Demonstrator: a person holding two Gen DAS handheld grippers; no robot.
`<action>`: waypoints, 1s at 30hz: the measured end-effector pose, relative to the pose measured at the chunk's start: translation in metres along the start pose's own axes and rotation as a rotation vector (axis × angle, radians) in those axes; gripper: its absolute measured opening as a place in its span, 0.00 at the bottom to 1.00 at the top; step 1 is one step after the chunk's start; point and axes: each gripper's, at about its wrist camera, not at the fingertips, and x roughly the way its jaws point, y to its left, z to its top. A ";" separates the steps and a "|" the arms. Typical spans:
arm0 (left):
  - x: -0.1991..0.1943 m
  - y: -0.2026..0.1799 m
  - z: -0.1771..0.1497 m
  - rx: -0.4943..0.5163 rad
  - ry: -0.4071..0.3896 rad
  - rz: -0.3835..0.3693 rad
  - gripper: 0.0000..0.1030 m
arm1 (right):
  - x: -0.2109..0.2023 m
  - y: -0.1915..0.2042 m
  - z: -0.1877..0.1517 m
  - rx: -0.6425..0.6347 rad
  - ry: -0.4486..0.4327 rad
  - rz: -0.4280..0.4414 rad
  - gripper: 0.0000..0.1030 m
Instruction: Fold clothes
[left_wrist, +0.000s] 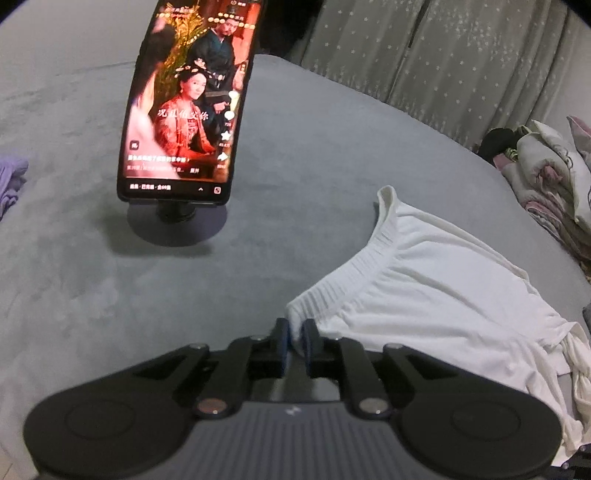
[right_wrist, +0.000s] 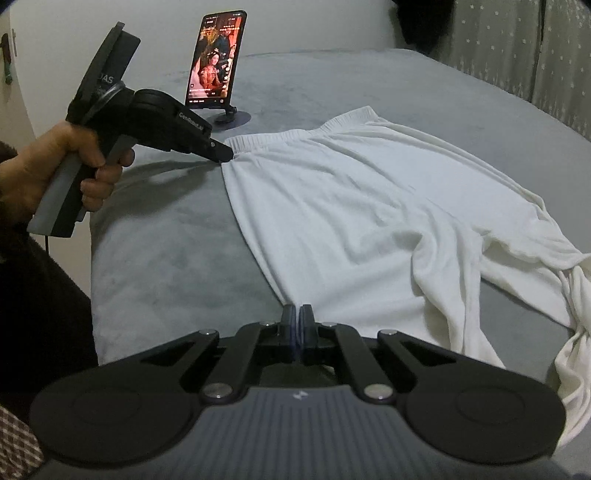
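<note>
1 white pants on grey bed, 2 claws pinching its edge, left claw, right claw, 1 phone

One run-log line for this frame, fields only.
stage: pre-fold grasp | left tool: shut on white pants waistband corner | right tool: shut on near side edge | pants flat on grey bed

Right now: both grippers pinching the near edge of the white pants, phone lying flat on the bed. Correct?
Not quite. The phone stands upright on a stand, as the right wrist view shows. The left gripper and right gripper do pinch the white pants on the bed.
</note>
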 end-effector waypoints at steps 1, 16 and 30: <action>-0.001 0.000 0.000 0.002 -0.001 -0.006 0.19 | -0.002 0.001 0.001 0.002 -0.002 0.000 0.12; -0.037 -0.040 -0.004 0.169 -0.094 -0.104 0.67 | -0.050 -0.038 0.003 0.143 -0.114 -0.163 0.46; -0.025 -0.103 -0.025 0.287 0.044 -0.348 0.62 | -0.085 -0.126 -0.022 0.512 -0.080 -0.353 0.46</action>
